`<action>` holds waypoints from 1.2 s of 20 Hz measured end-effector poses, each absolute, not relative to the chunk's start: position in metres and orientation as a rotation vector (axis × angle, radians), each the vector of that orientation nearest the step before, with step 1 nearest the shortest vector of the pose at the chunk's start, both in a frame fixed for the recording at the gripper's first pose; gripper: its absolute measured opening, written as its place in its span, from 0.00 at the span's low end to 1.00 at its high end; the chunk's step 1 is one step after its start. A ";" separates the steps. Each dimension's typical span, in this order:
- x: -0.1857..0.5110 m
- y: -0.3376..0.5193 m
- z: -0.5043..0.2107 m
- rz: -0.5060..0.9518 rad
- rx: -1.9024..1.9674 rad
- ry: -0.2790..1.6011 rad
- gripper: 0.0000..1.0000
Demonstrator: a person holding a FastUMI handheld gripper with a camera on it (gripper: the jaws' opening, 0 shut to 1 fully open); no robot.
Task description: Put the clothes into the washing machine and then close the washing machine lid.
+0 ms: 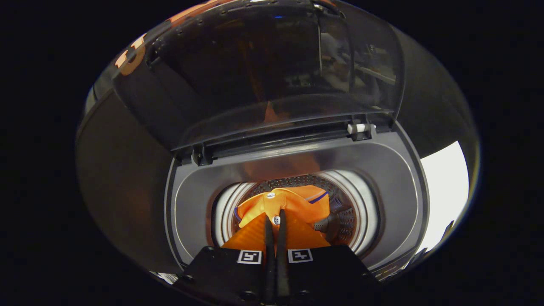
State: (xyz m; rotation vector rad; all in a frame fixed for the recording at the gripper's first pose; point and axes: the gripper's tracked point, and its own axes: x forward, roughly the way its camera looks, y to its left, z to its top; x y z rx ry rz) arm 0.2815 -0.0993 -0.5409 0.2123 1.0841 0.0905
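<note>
Claw [275,223] pinched closed on a fold of the orange garment [293,204], which hangs into the washing machine [395,170] drum just ahead of the fingers. Looks light, soft and floppy, so any bunched fold works as a hold. Lid [272,72] stands open at the far side.

The gripper [275,221] is matte black, with two slim dark fingers [268,242] side by side. Behind them, each body half carries a square black-and-white marker [249,256].
</note>
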 end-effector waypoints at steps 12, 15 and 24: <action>0.272 -0.104 -0.560 0.054 0.125 1.084 0.51; 0.272 -0.103 -0.554 0.055 0.119 1.081 0.99; 0.272 -0.099 -0.523 0.059 0.157 1.023 0.99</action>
